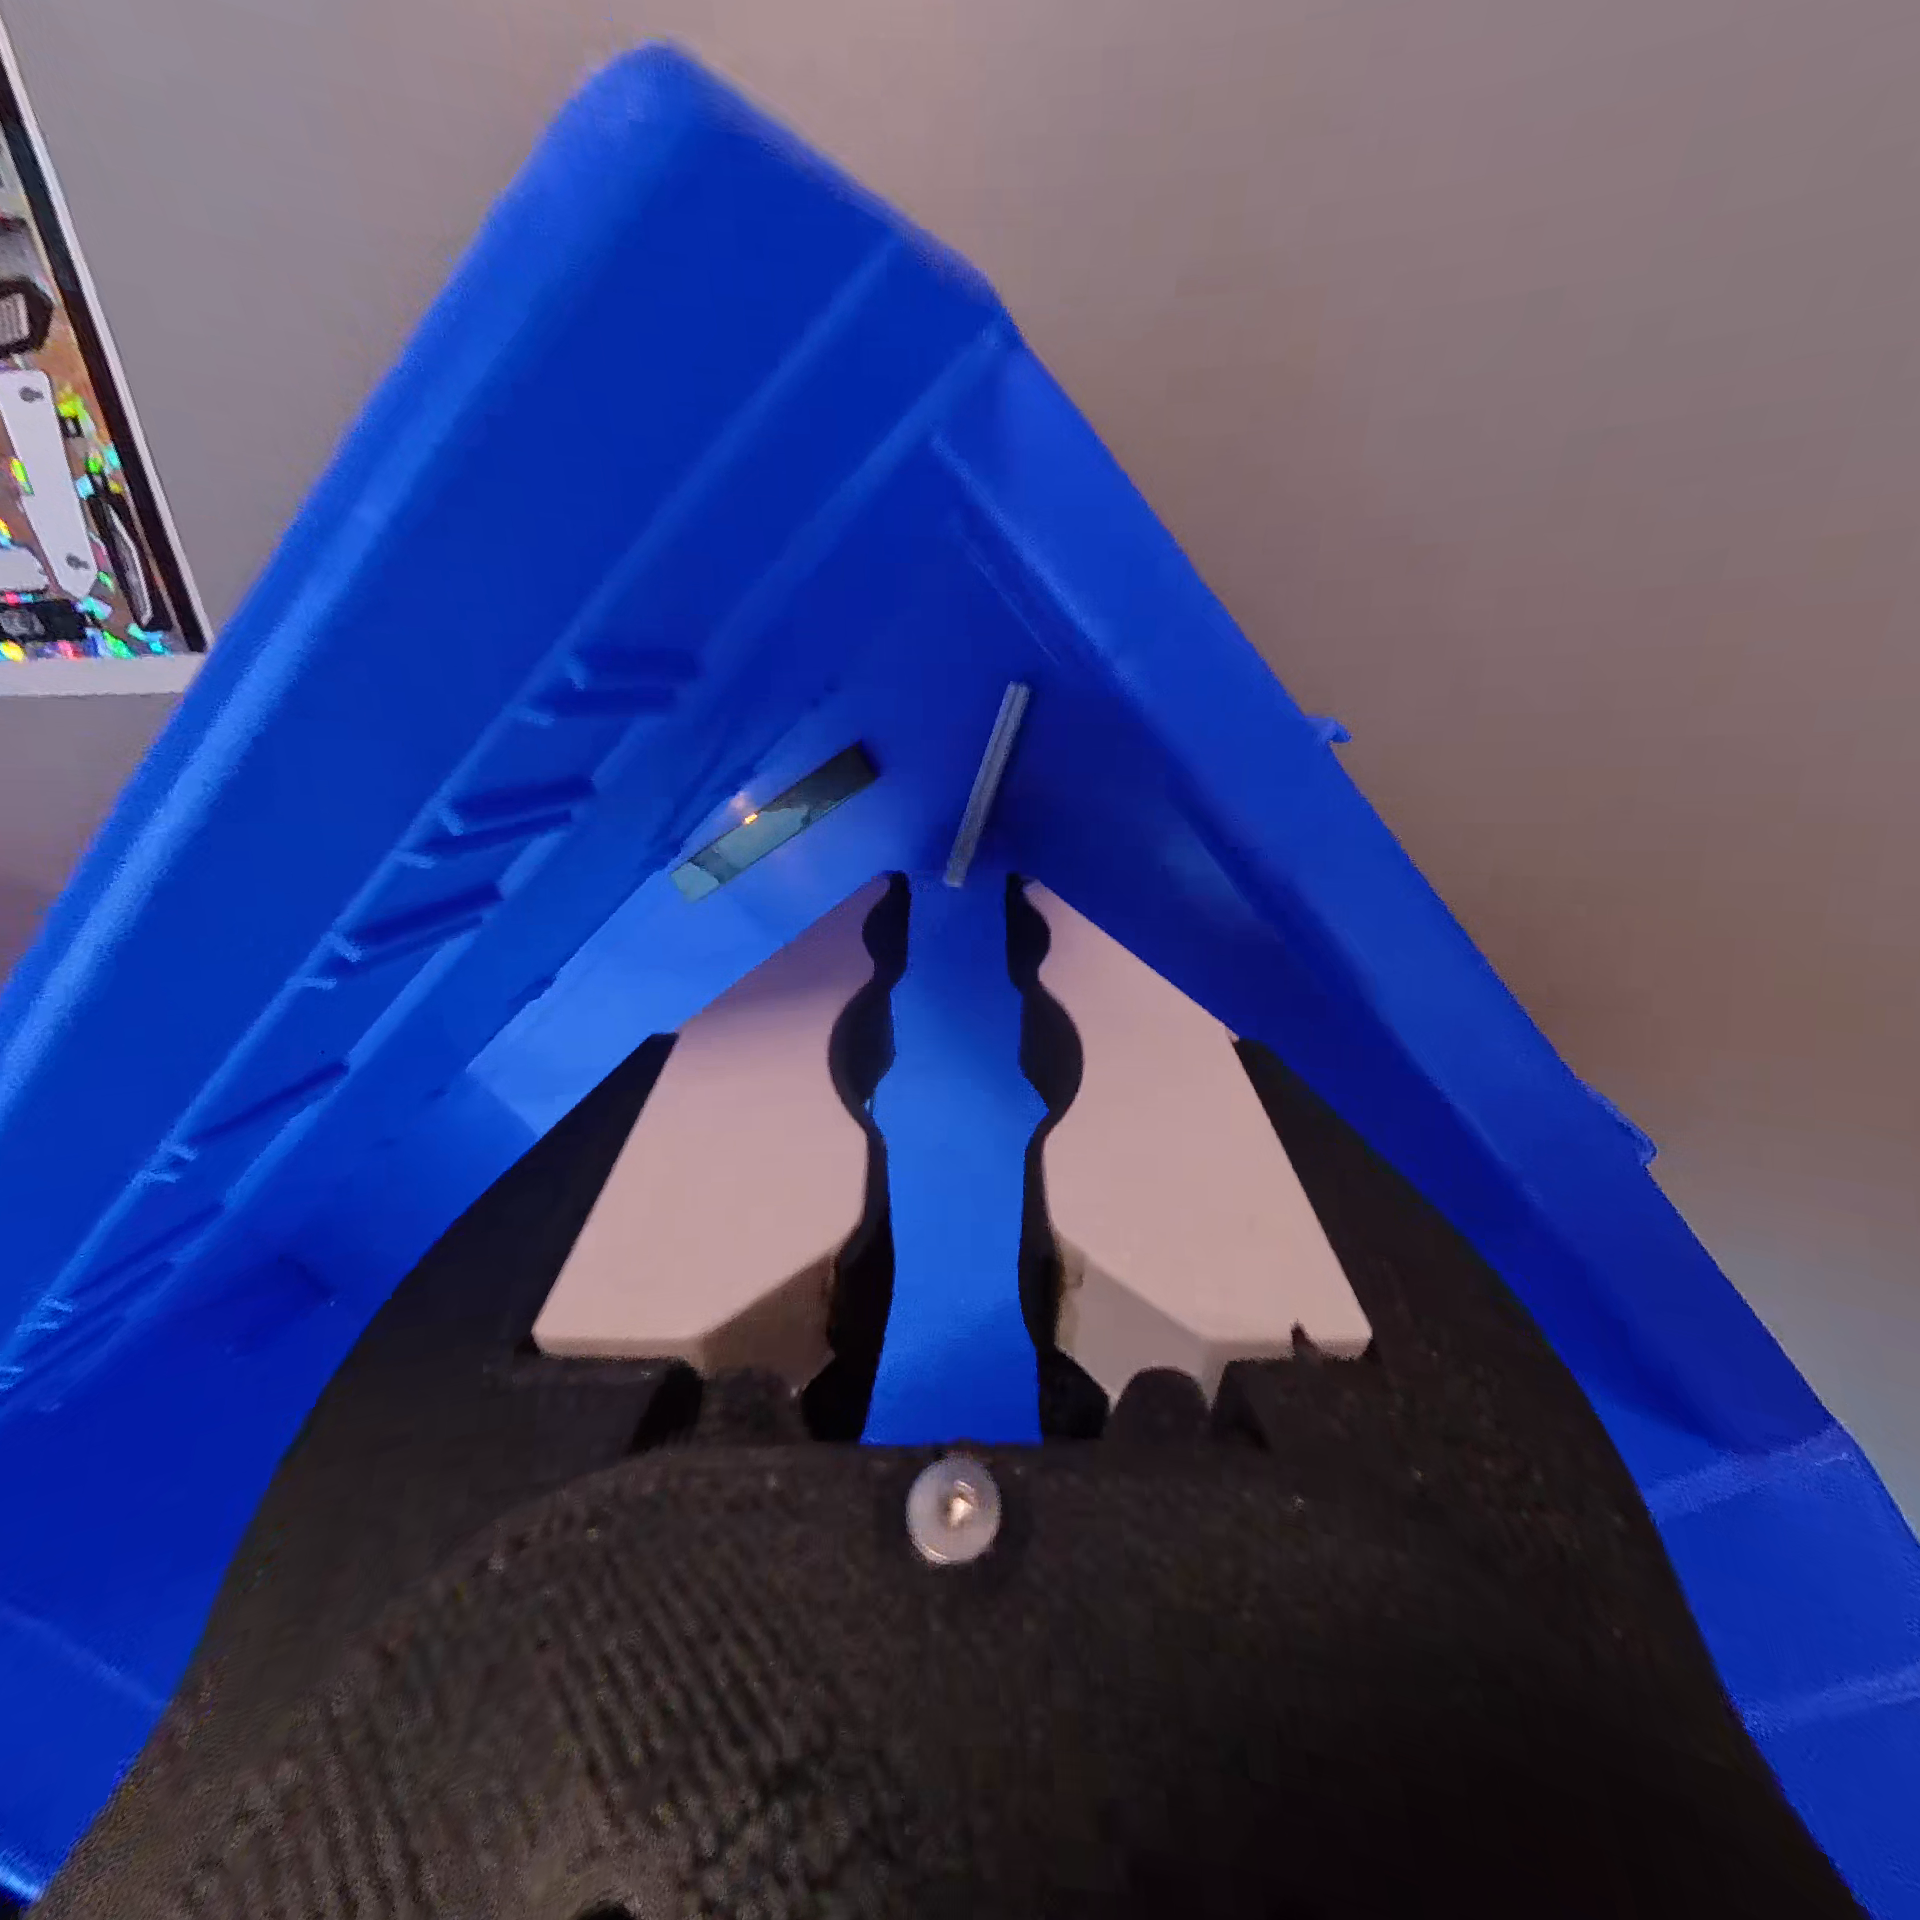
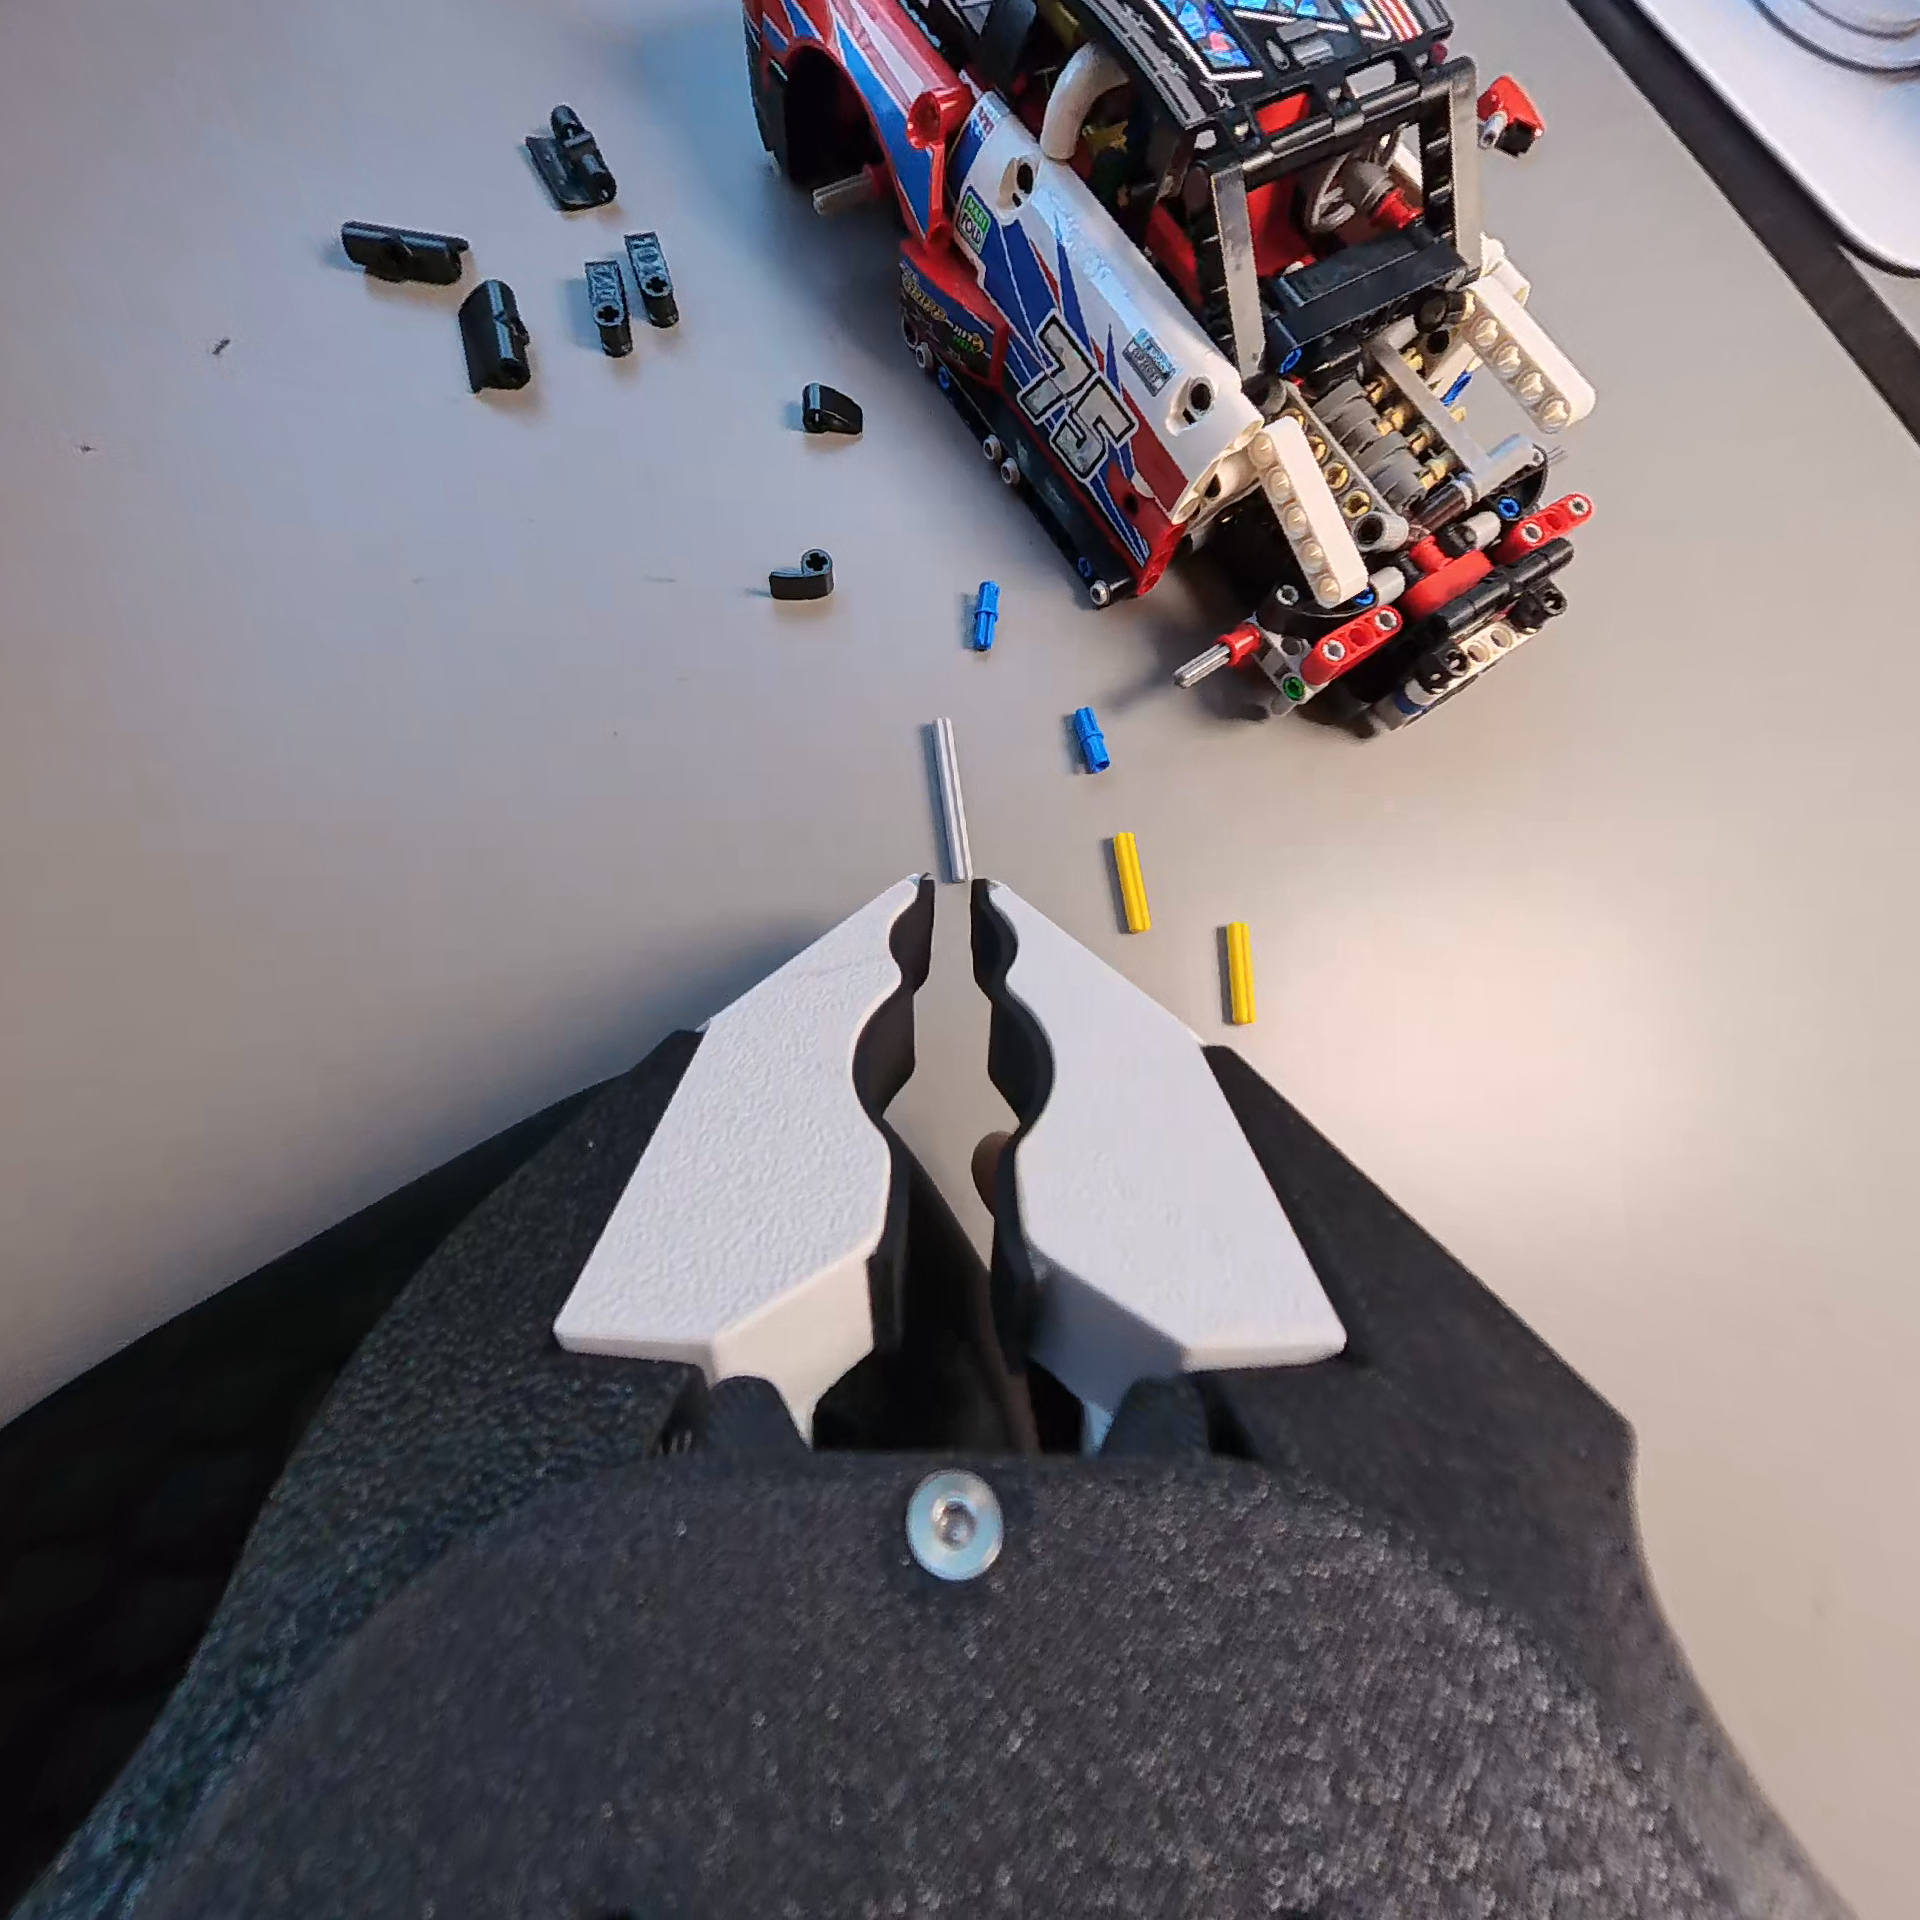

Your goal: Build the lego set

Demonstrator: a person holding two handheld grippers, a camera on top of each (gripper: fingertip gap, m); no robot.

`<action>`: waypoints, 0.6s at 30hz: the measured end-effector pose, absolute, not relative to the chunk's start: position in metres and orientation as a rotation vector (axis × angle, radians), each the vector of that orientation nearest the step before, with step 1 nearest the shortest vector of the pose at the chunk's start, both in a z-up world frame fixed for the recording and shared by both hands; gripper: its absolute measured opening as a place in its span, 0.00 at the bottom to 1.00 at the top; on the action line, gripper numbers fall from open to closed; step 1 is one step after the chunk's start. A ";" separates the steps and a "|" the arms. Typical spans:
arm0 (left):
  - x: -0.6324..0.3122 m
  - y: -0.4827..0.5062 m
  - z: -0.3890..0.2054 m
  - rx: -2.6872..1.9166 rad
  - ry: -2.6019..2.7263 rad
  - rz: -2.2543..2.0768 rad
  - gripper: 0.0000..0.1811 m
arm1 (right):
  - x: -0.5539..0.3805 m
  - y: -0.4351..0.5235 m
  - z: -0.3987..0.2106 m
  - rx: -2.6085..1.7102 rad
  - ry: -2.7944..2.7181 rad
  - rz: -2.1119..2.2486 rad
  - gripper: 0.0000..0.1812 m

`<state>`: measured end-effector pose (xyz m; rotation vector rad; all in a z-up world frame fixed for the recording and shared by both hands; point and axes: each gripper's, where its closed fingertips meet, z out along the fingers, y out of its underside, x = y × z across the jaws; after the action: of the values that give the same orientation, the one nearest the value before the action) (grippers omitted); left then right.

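Closest to me, the right gripper [image 2: 952,883] sits low over the grey table [image 2: 312,831] with its jaws nearly together, only a slim slot between the tips, and nothing held in them. Just beyond those tips lies a thin grey axle [image 2: 949,798], its near end almost in the slot and pointing straight away. To the right of it are two yellow axles [image 2: 1130,881], and a little farther two blue pins [image 2: 1089,739]. Farther left, a scatter of small black connectors [image 2: 499,335] rests well apart from the rest. At the far right stands the lego truck [image 2: 1195,343], red, white and blue, partly built, with no wheels showing and bare axle stubs. The left gripper [image 1: 954,883] is elsewhere, its jaws parted a little and empty, nosed into the corner of a tilted blue bin [image 1: 623,520] where another grey axle [image 1: 987,784] leans just past the tips. As I judge it, the risk on the right is the lengthwise approach: closing on the very end of so thin a rod could make it pivot, roll or shoot off toward the yellow pieces. On the left, the bin looks unsteady, and a nudge might drop the axle deeper into the corner.
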<state>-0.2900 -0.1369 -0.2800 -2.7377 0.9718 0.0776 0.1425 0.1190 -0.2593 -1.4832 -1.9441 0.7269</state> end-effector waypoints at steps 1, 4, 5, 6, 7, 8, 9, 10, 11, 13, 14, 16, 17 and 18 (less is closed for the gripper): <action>-0.287 -0.135 -0.280 -2.728 0.999 0.071 0.11 | 0.143 0.119 -0.259 -1.485 -1.941 0.725 0.03; -0.286 -0.133 -0.284 -2.760 1.017 0.038 0.12 | 0.144 0.119 -0.257 -1.491 -1.936 0.724 0.03; -0.286 -0.133 -0.285 -2.780 0.980 -0.004 0.09 | 0.143 0.118 -0.257 -1.491 -1.935 0.724 0.03; -0.284 -0.134 -0.286 -2.811 0.940 -0.065 0.07 | 0.144 0.118 -0.256 -1.490 -1.935 0.723 0.03; -0.284 -0.134 -0.286 -2.832 0.890 -0.096 0.04 | 0.144 0.117 -0.256 -1.489 -1.933 0.722 0.02; -0.285 -0.134 -0.286 -2.836 0.871 -0.111 0.02 | 0.144 0.116 -0.255 -1.487 -1.930 0.723 0.02; -0.286 -0.135 -0.286 -2.843 0.862 -0.117 0.01 | 0.144 0.115 -0.254 -1.485 -1.926 0.727 0.02; -0.288 -0.136 -0.286 -2.858 0.857 -0.090 0.01 | 0.144 0.113 -0.252 -1.479 -1.919 0.734 0.02; -0.294 -0.137 -0.284 -2.865 0.855 -0.015 0.01 | 0.143 0.112 -0.248 -1.469 -1.909 0.744 0.02; -0.296 -0.133 -0.263 -2.790 0.786 0.068 0.01 | 0.143 0.108 -0.238 -1.444 -1.889 0.760 0.02; -0.292 -0.130 -0.245 -2.735 0.716 0.070 0.01 | 0.142 0.105 -0.233 -1.428 -1.881 0.769 0.02; -0.273 -0.124 -0.206 -2.607 0.645 0.082 0.01 | 0.138 0.096 -0.220 -1.377 -1.862 0.802 0.03; -0.255 -0.120 -0.189 -2.545 0.642 0.067 0.01 | 0.132 0.089 -0.212 -1.340 -1.854 0.831 0.03; -0.233 -0.115 -0.176 -2.493 0.652 0.042 0.01 | 0.124 0.081 -0.205 -1.293 -1.853 0.862 0.04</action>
<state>-0.2327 -0.1150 -0.1758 -2.4934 0.6524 0.0419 0.1240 0.0806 -0.2047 -1.2933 -1.8528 0.8621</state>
